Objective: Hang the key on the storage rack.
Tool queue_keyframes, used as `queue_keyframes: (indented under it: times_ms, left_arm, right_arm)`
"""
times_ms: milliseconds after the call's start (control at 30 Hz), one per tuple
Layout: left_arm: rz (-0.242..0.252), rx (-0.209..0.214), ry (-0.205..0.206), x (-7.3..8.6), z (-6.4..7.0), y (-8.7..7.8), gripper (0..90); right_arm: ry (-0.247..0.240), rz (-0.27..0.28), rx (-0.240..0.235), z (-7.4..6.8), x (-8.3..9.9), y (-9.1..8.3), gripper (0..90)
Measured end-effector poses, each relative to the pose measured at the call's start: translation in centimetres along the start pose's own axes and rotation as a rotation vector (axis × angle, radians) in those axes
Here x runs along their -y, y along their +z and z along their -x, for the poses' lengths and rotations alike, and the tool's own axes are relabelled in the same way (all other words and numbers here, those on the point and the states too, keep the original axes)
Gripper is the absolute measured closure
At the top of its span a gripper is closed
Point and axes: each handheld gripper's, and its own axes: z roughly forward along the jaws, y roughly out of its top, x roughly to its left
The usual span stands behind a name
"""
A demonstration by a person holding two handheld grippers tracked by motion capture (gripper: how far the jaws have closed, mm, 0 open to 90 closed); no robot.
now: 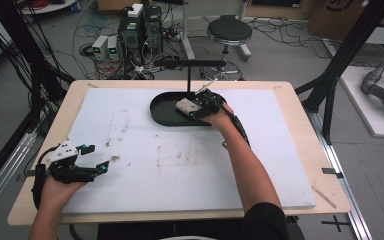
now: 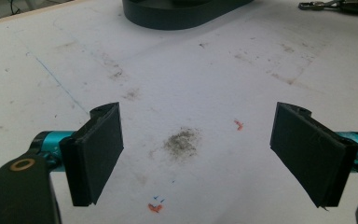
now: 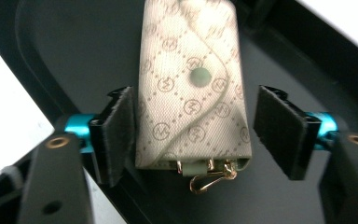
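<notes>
Monogrammed key pouch point(image 3: 191, 93) (gold clasp at its near end) is lying in the black oval tray point(image 1: 161, 112) between the right gripper point(image 3: 193, 135)'s parted jaws, risking snagging the clasp, while the left gripper point(image 2: 196, 154) is hovering wide apart, empty.

Counted on table: one black oval tray point(image 1: 161, 116), one beige monogram key pouch point(image 3: 191, 88), one white mat point(image 1: 145, 170), two grippers.

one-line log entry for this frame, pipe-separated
left gripper: open, over bare mat, idle | right gripper: open, jaws either side of beige key pouch | pouch: lying in black tray | clasp toward gripper
</notes>
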Motion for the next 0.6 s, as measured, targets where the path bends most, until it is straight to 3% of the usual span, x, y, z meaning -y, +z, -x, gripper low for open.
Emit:
queue_keyframes:
  times_ms: [233, 367, 433, 467, 533, 600]
  left_arm:
    - [0.0, 0.007, 0.003, -0.2, 0.1, 0.1, 17.0]
    - [0.003, 0.015, 0.003, -0.4, 0.2, 0.3, 17.0]
    - [0.002, 0.02, 0.006, -0.6, 0.3, 0.5, 17.0]
    - [0.003, 0.023, 0.008, -0.6, 0.3, 0.6, 17.0]
    - [0.004, 0.026, 0.013, -0.8, 0.4, 0.8, 17.0]
    - [0.006, 0.03, 0.018, -1.0, 0.5, 1.0, 17.0]
  right_arm:
    - [0.022, 0.06, 0.013, 0.2, -0.1, -2.9, 23.1]
    - [0.037, 0.091, 0.025, -0.1, 1.1, -6.0, 22.2]
    - [0.038, 0.07, 0.019, -0.1, 1.4, -6.5, 21.7]
    - [0.048, 0.056, 0.009, -0.2, 1.9, -7.6, 21.7]
    - [0.037, 0.113, 0.037, -0.8, 2.7, -8.9, 22.1]
    - [0.035, 0.12, 0.037, -0.9, 3.1, -9.5, 22.1]
